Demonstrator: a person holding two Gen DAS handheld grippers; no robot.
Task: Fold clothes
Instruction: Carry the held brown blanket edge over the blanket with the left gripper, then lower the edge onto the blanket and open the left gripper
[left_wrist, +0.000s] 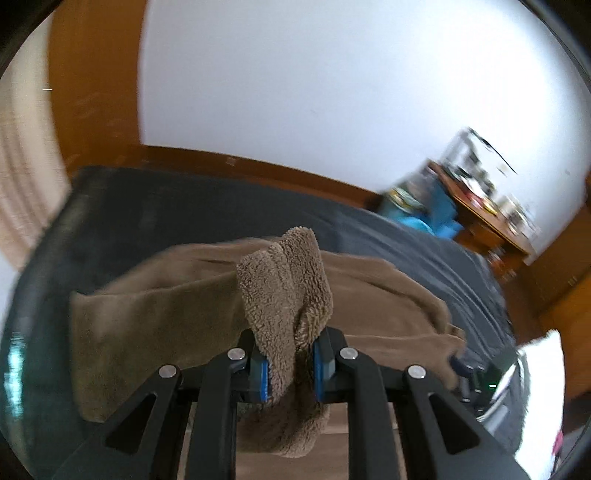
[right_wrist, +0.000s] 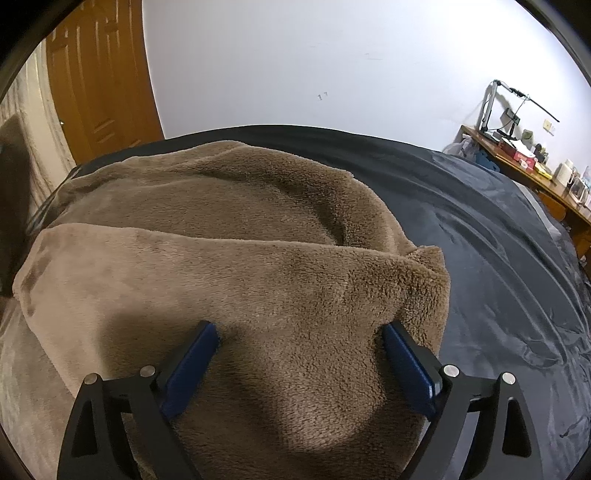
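A brown fleece garment lies spread on a bed with a dark sheet. My left gripper is shut on a bunched corner of the fleece, which stands up between the blue pads and hangs down below them. This view is blurred. In the right wrist view the same garment lies folded over itself, one layer on another. My right gripper stands wide open over the near fold. Both fingers rest on the pile, and the pads do not press on it.
The dark sheet is bare to the right of the garment. A wooden desk crowded with small items stands at the far right against a white wall. A wooden door is at the back left. Something blue lies beyond the bed.
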